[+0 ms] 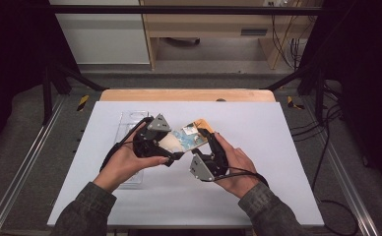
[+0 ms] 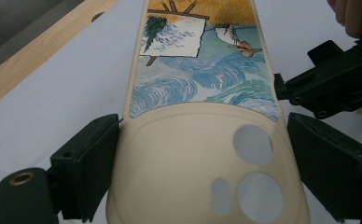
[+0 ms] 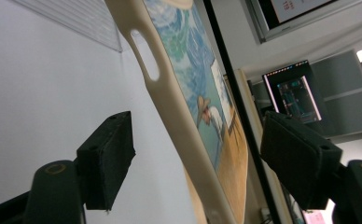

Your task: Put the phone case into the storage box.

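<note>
Phone case (image 2: 202, 140) – pinched at its camera end by left gripper (image 2: 202, 163) | right gripper (image 3: 198, 154) – jaws spread, straddling its edge untouched | high view: clear tray (image 1: 130, 123) behind.

Even overhead light on the table, dark surroundings, close-ups slightly soft.

A cream phone case (image 2: 202, 163) is printed with blue swirls and orange; black grippers are seen on a white tabletop (image 1: 277, 147).
</note>
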Tool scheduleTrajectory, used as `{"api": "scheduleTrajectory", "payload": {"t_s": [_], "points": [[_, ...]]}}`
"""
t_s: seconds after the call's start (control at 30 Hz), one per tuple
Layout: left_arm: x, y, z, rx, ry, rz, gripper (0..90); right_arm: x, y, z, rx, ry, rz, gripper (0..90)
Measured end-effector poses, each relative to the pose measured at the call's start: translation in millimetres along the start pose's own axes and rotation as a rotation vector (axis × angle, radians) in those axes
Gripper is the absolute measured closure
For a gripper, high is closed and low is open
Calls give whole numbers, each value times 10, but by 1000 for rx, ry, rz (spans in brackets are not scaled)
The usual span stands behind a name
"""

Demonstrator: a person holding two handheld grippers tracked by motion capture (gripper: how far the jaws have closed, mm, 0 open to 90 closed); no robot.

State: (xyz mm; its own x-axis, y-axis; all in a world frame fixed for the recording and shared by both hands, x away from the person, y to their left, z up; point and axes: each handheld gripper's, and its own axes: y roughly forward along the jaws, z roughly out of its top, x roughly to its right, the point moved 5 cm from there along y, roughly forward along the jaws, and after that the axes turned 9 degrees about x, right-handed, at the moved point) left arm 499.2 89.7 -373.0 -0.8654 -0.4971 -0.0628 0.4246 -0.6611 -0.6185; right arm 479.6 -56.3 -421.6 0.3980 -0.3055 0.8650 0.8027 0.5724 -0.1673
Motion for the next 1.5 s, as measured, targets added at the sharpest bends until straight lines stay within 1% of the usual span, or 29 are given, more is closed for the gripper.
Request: {"api": "scheduleTrajectory", "payload": {"t_s": [0.07,0.13,0.2,0.27,0.4,0.5,0.63,0.7,0.77,0.8,0.83,0.93,1.0,1.23,1.27,1.5], "points": [[2,21,-22,-3,-8,-2,115,-33,10,12,0,-24,-3,302],[7,35,-42,-10,-11,-10,115,-55,14,23,4,-60,-6,333],[8,41,-51,-10,-11,-13,115,-86,19,24,2,-69,-7,359],[4,42,-59,-10,-15,-14,115,-115,23,10,4,-91,-1,392],[-14,42,-82,-12,-23,-18,115,-142,17,-8,2,-94,-2,427],[-31,40,-84,-7,-32,-20,115,-141,18,-22,0,-122,0,450],[-38,39,-79,0,-40,-25,115,-148,24,-36,-5,-118,-3,471],[-38,41,-83,-3,-39,-28,115,-152,31,-38,-4,-126,-2,486],[-39,38,-85,-2,-41,-34,115,-153,37,-36,-5,-147,-4,502],[-38,38,-86,1,-45,-36,114,-159,41,-36,-5,-147,-4,511],[-45,35,-92,-5,-42,-36,114,-164,44,-35,-5,-154,-2,520],[-55,37,-109,-6,-50,-40,114,-197,57,-28,-4,-175,-2,547],[-56,42,-119,-3,-57,-42,113,-202,59,-28,-3,-175,-1,556],[-56,63,-152,-13,-70,-59,113,-210,62,-26,2,-198,12,664],[-57,68,-156,-14,-75,-60,112,-212,62,-25,3,-195,10,682],[-83,92,-183,-13,-108,-81,111,-239,54,-32,2,-213,45,760]]}}
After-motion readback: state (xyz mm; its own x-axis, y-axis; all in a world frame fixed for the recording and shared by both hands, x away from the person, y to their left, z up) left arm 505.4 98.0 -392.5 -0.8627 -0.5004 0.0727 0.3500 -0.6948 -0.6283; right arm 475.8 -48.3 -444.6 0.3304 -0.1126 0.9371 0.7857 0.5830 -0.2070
